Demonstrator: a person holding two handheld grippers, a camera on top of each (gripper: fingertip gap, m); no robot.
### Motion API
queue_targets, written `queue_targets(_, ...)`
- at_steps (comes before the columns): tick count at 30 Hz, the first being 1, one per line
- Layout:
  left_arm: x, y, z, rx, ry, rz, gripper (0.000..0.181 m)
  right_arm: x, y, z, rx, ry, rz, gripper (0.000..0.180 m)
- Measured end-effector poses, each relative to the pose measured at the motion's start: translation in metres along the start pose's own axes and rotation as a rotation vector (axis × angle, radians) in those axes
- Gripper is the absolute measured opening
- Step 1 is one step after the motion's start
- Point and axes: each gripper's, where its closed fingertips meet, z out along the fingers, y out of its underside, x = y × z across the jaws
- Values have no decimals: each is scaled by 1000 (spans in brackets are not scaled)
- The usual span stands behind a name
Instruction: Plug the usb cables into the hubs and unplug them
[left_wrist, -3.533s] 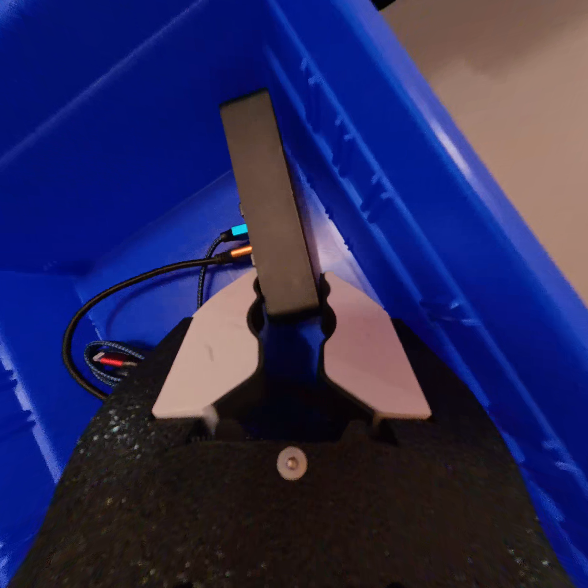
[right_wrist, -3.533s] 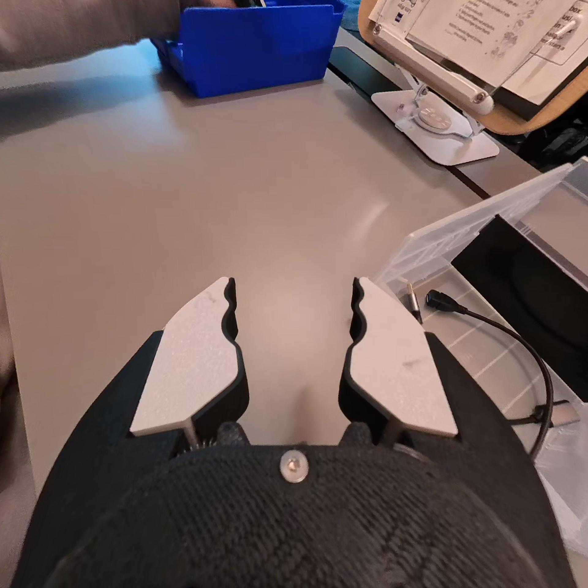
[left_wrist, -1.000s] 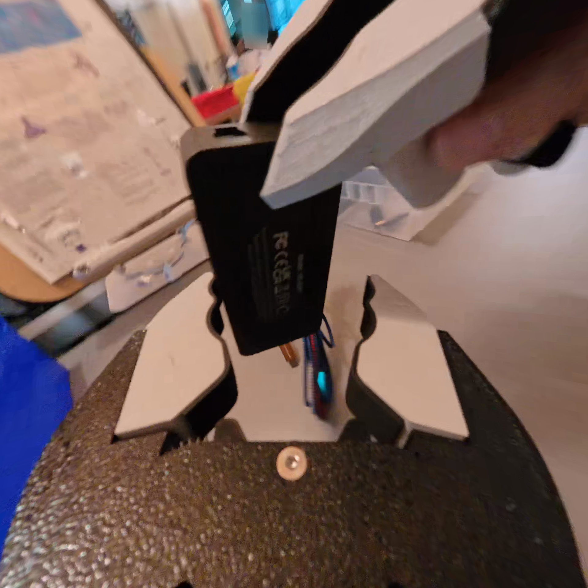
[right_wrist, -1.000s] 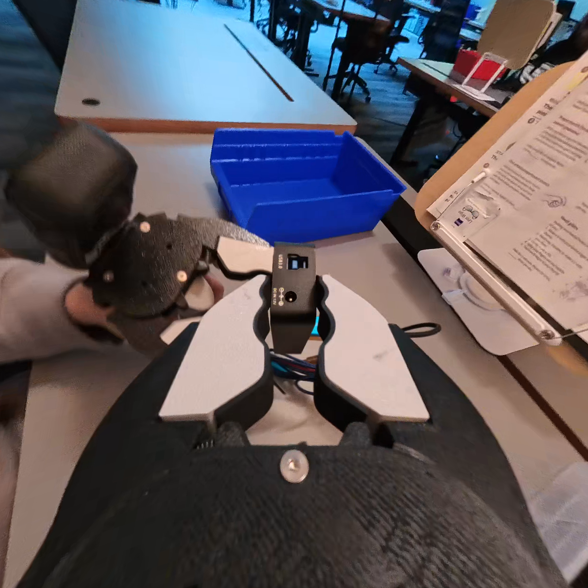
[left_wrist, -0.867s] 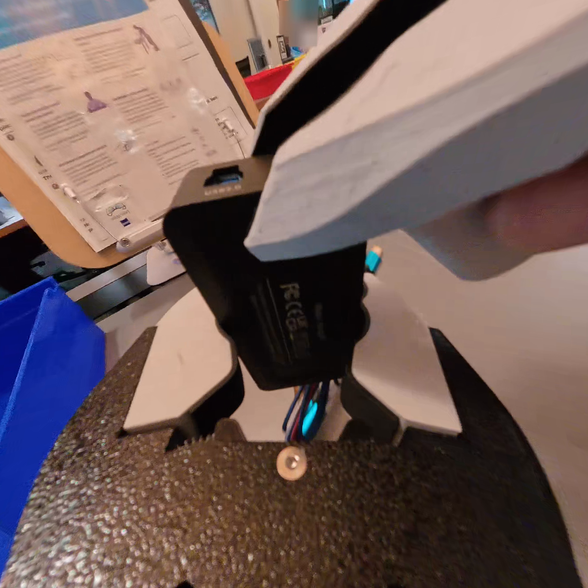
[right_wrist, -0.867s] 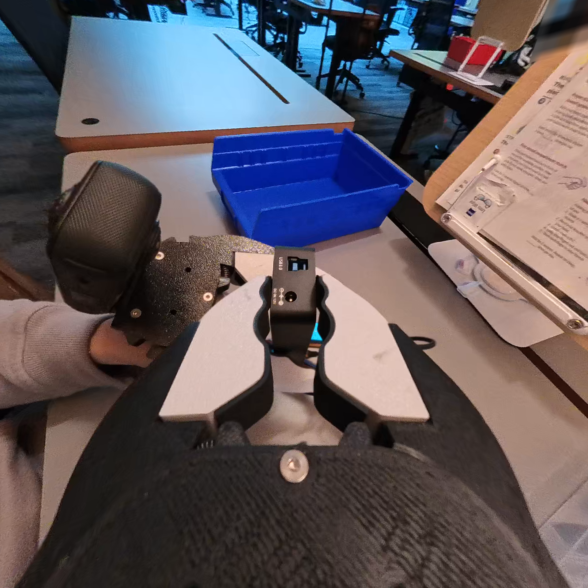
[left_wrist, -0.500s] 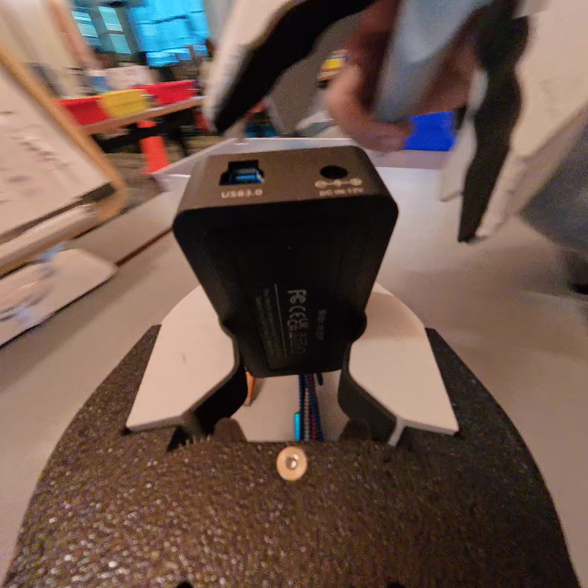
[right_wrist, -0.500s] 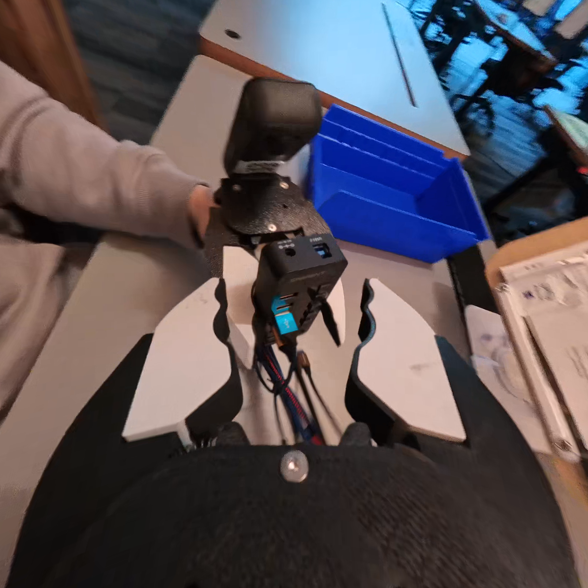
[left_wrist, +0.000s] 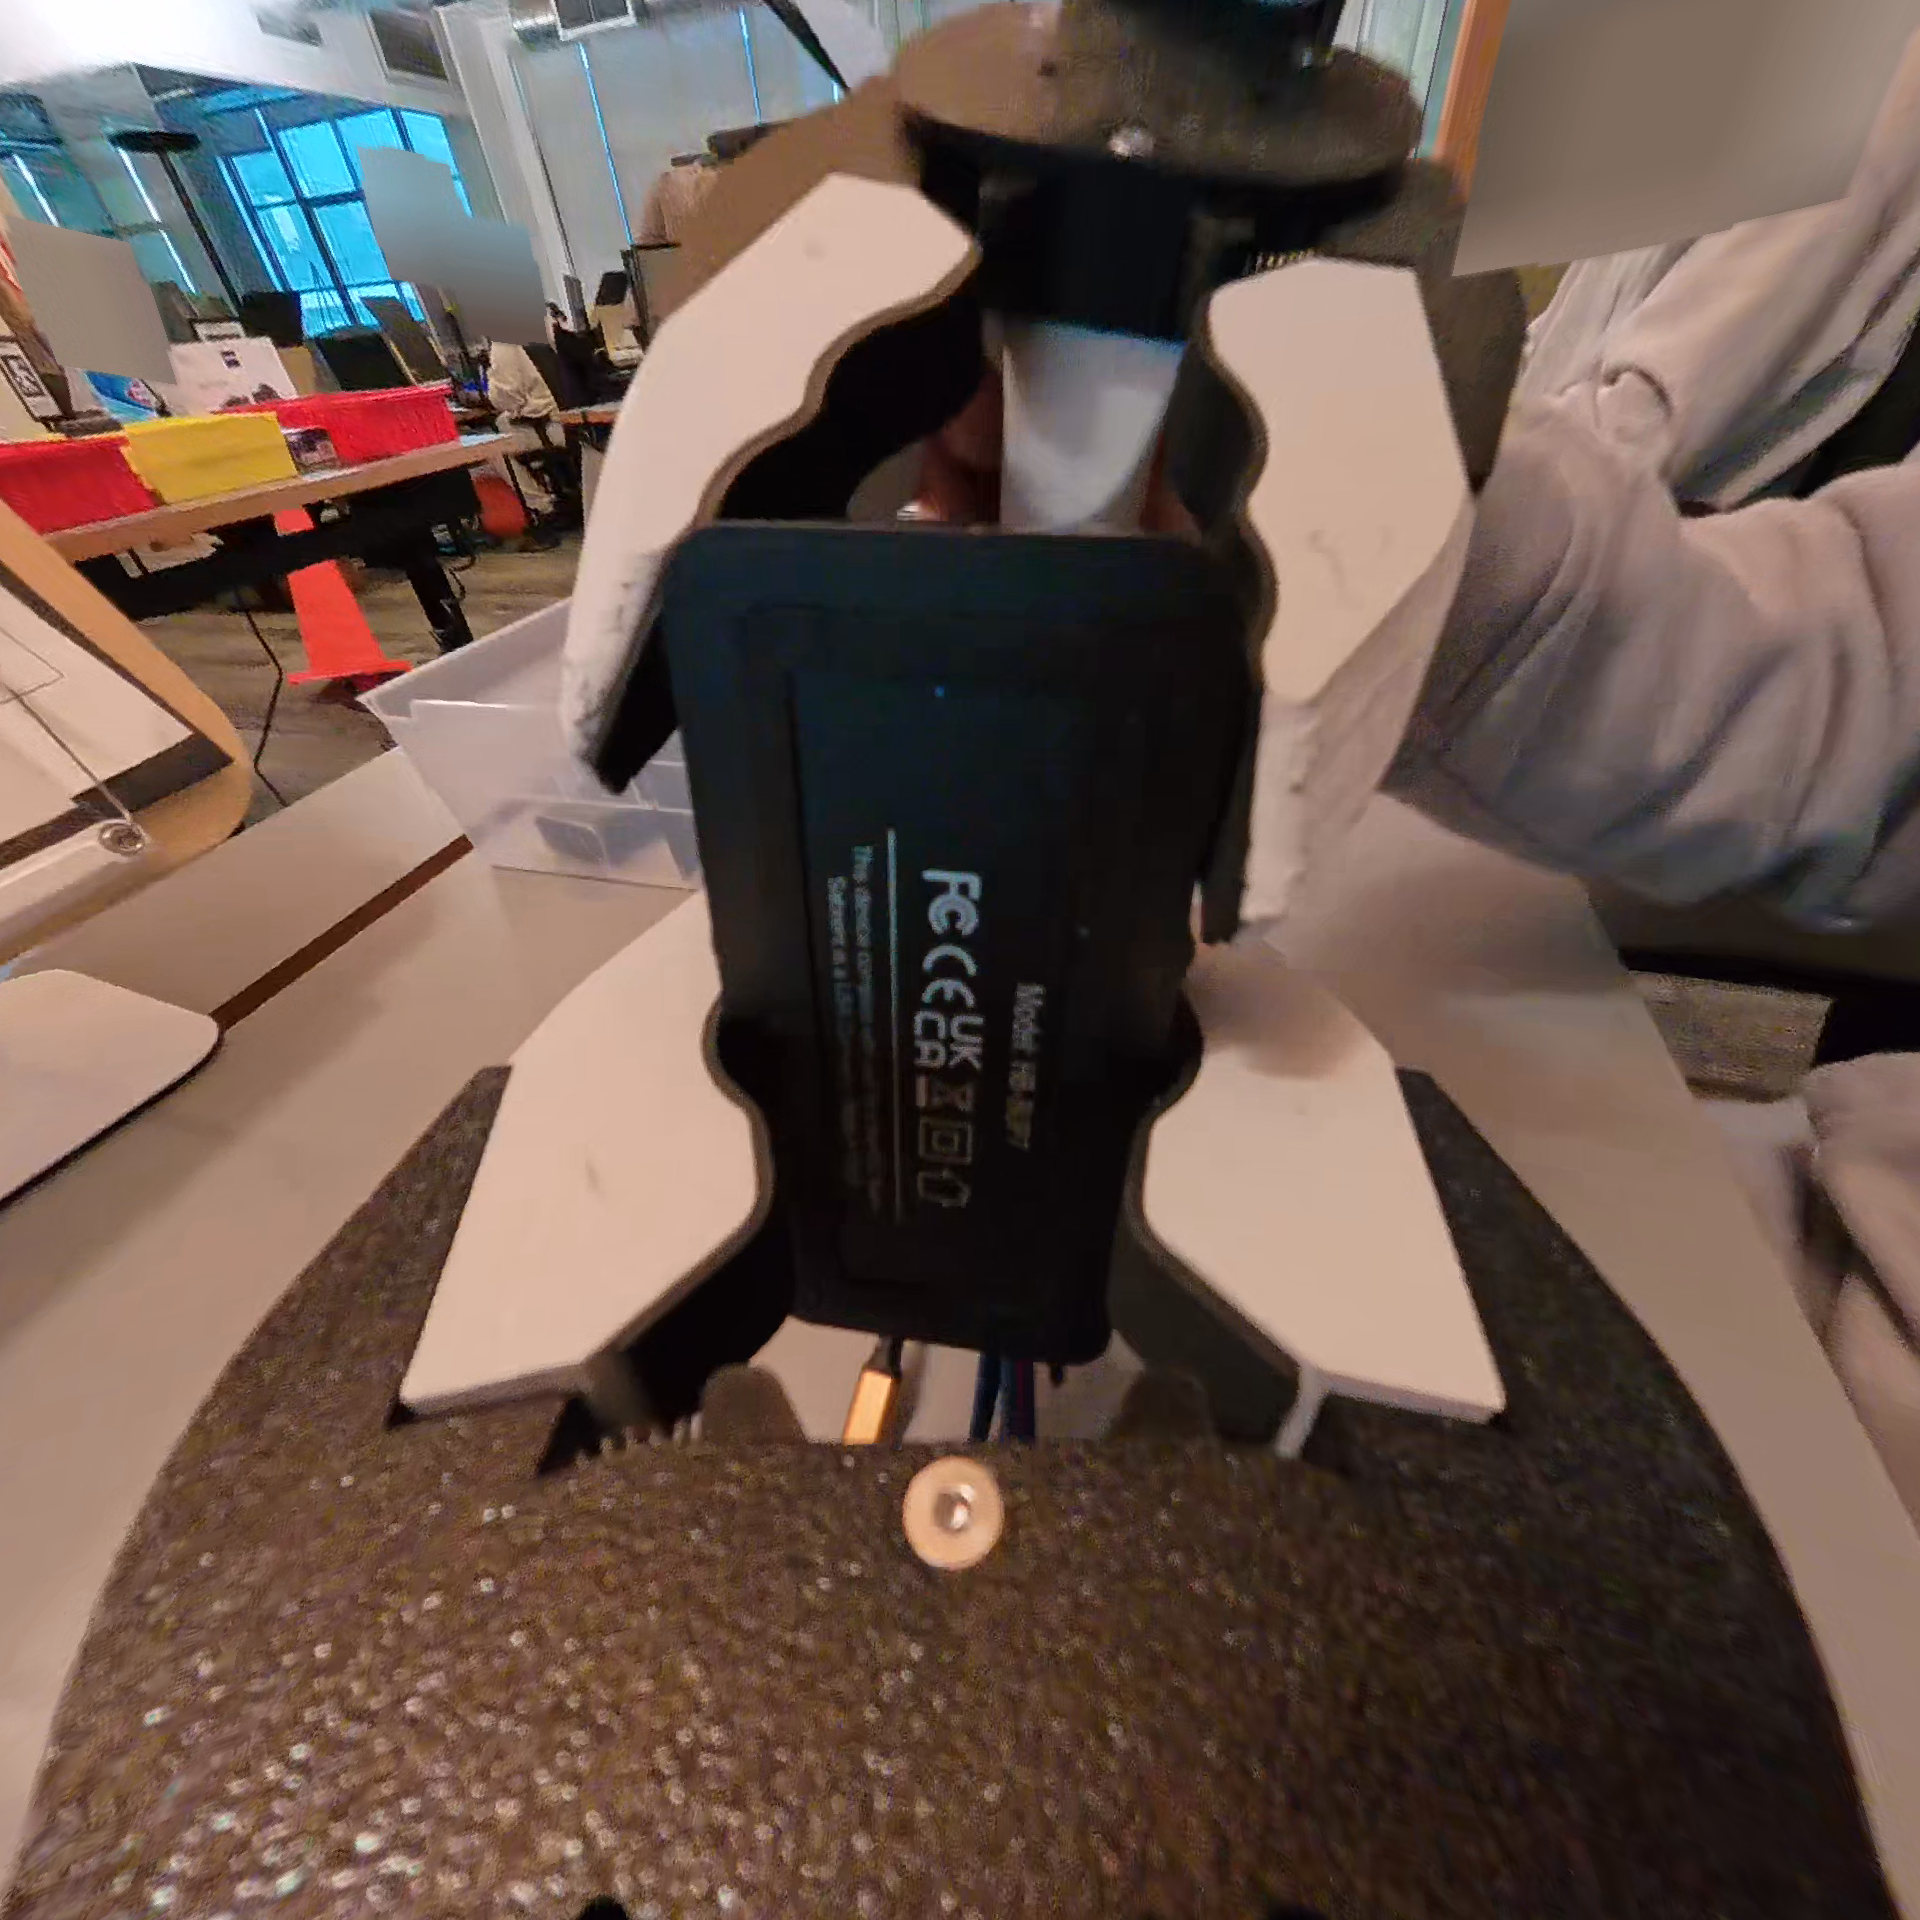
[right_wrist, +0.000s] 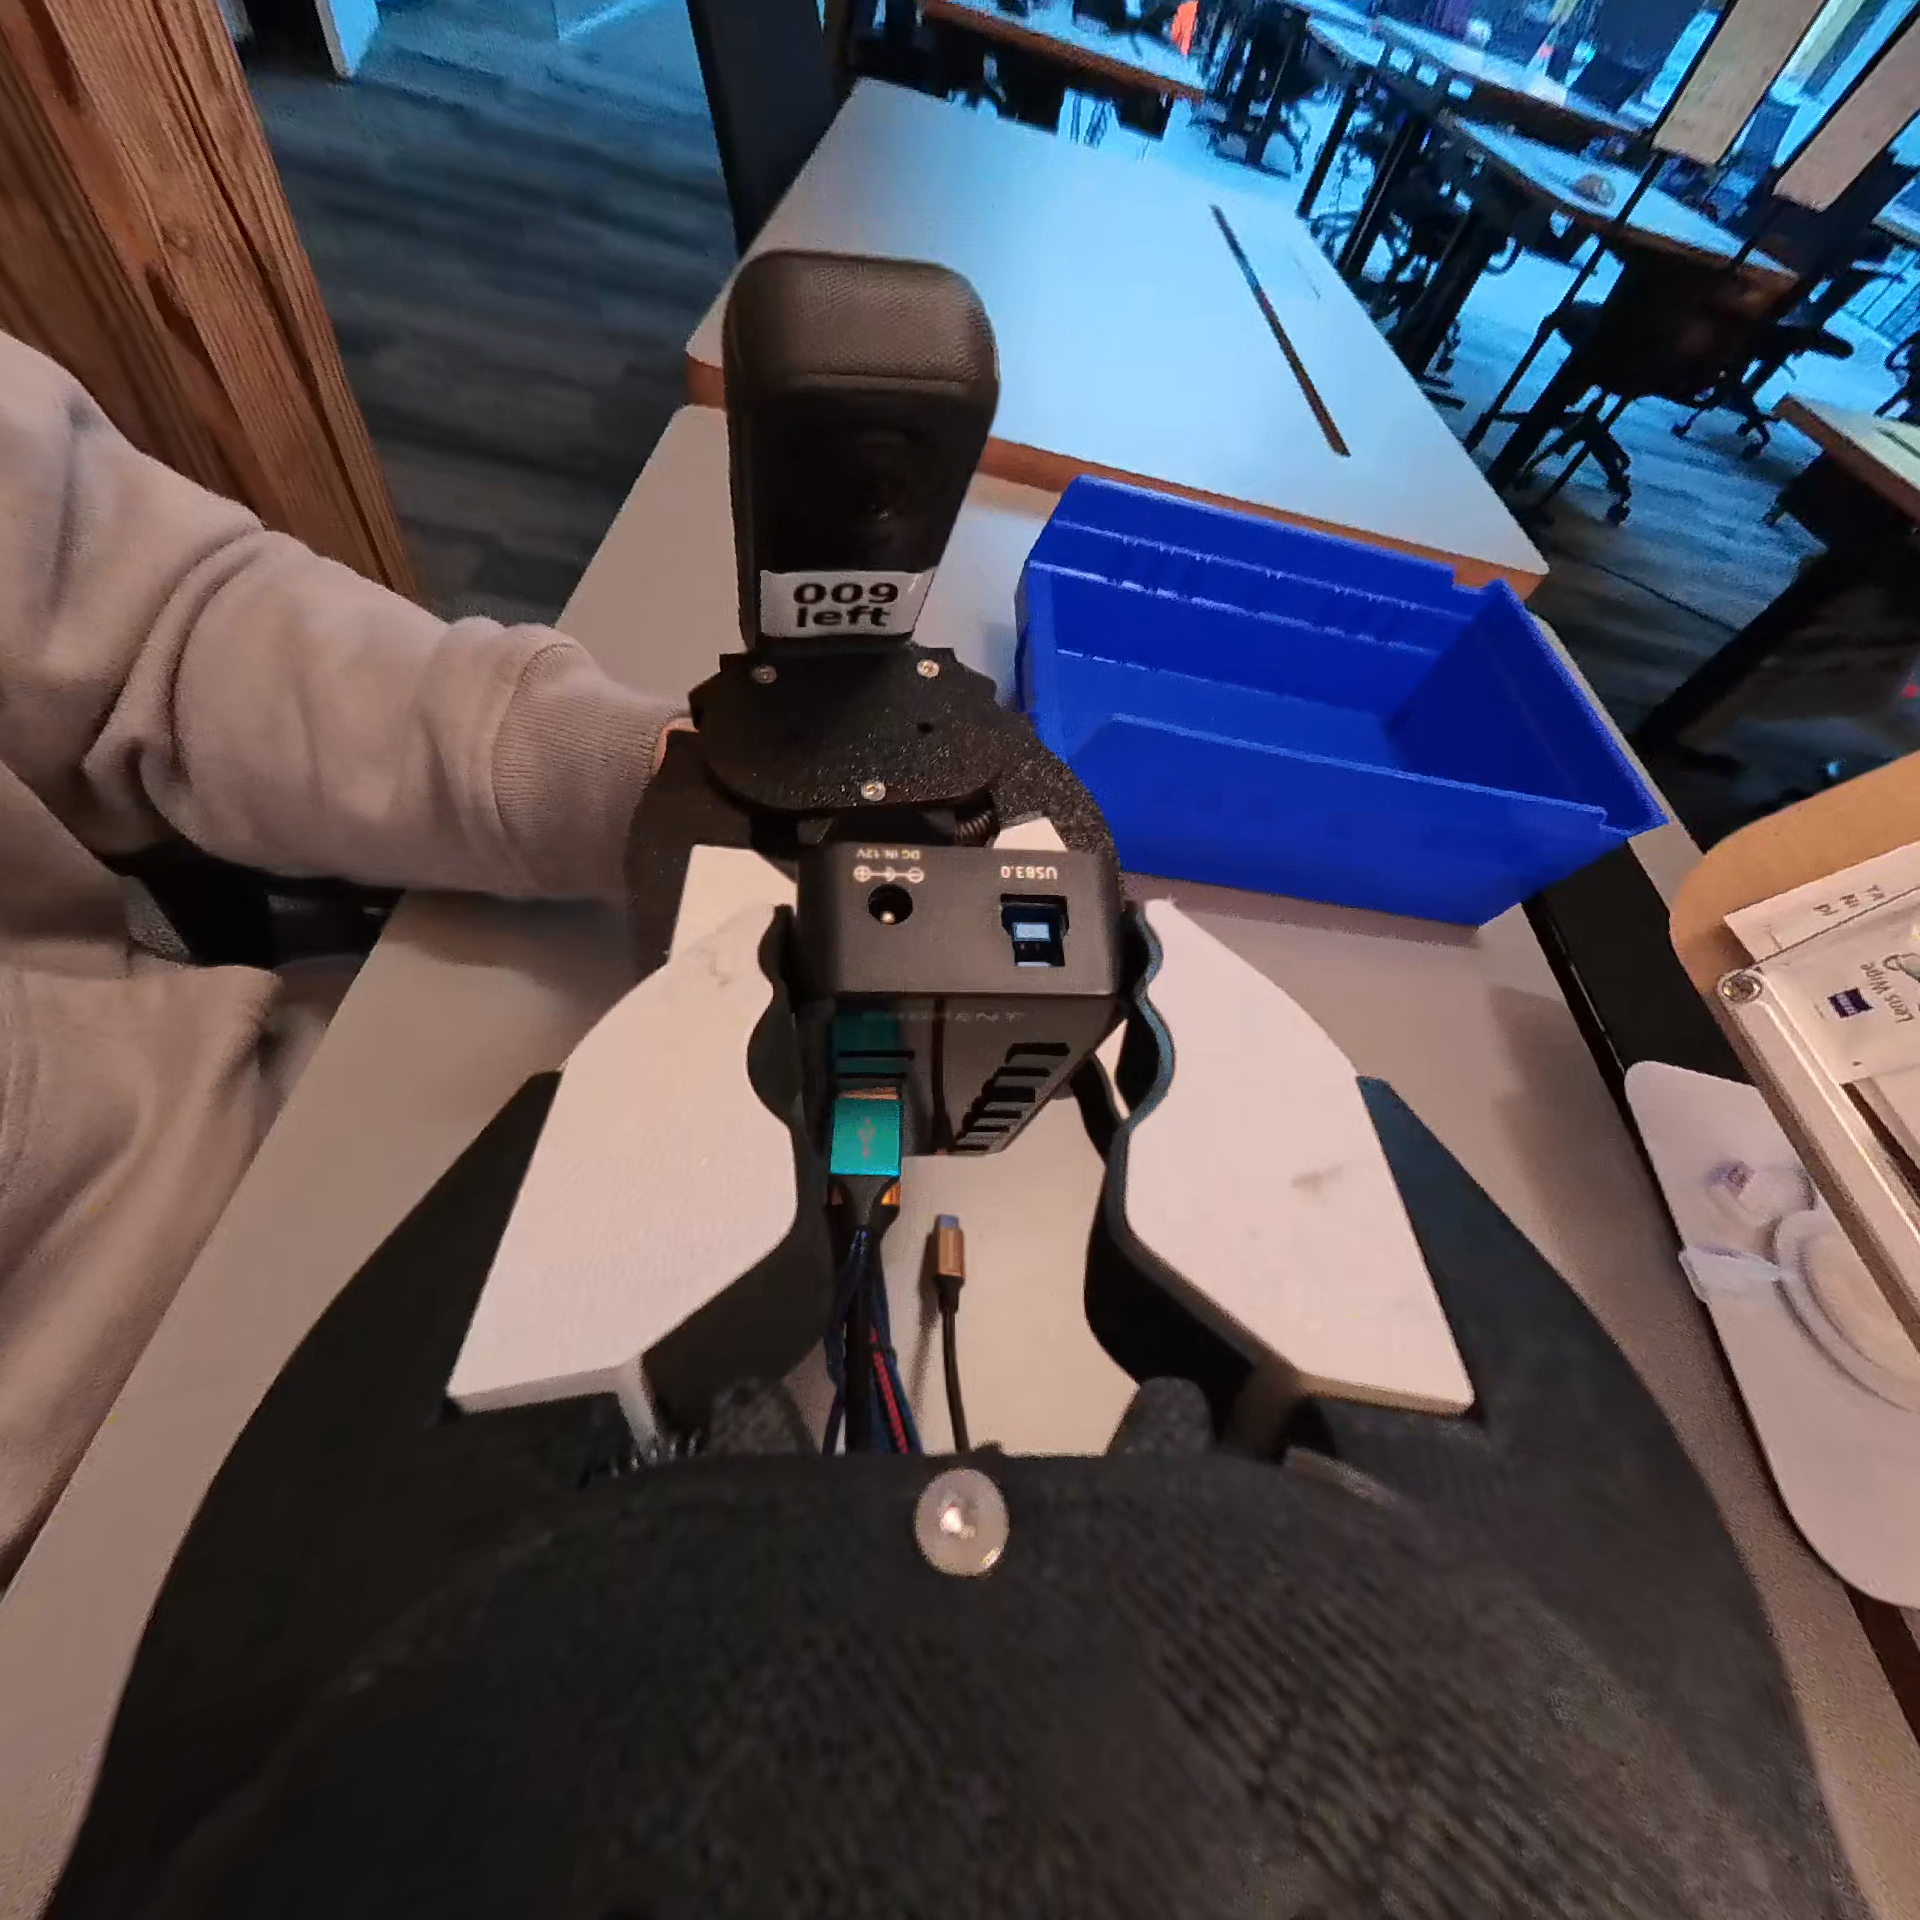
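Note:
A black USB hub (left_wrist: 956, 935) is held in the air between both grippers. My left gripper (left_wrist: 951, 1049) is shut on its near end. My right gripper (right_wrist: 956, 997) faces it and grips the hub (right_wrist: 956, 925) across its other end, the one with two sockets. In the left wrist view its white fingers (left_wrist: 1340, 488) flank the hub's far end. A teal USB plug (right_wrist: 864, 1138) sits in a side port, with braided blue and red cables (right_wrist: 868, 1371) hanging below. A gold plug (right_wrist: 948, 1262) on a black cable hangs unplugged beside them; it also shows in the left wrist view (left_wrist: 868, 1403).
A blue bin (right_wrist: 1320, 831) stands on the grey table (right_wrist: 1403, 997) behind the hub. A document stand with papers (right_wrist: 1829, 997) is at the right, with its white base (right_wrist: 1766, 1299). A clear plastic box (left_wrist: 499, 748) sits farther back. A person's grey sleeve (right_wrist: 260, 727) is at the left.
Half a second ago my right gripper was open and clear of the hub. It has now come in and narrowed around the hub's socket end. My left gripper keeps its hold.

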Motion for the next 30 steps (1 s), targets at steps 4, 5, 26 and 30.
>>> queue_targets(4, 0, 9, 3, -72, 4, 11, 73, -2, 3, 2, -13, -15, 8, 60)
queue_targets(5, 1, 9, 4, -63, 19, -4, 73, -1, 5, 3, -25, -11, 17, 60)
queue_targets(26, -2, 14, -8, 158, 84, 26, 72, -20, 46, -1, 28, 56, 149, 14)
queue_targets(30, -2, 22, -8, 133, 62, 68, 72, -22, 55, 3, -23, 13, 177, 14)
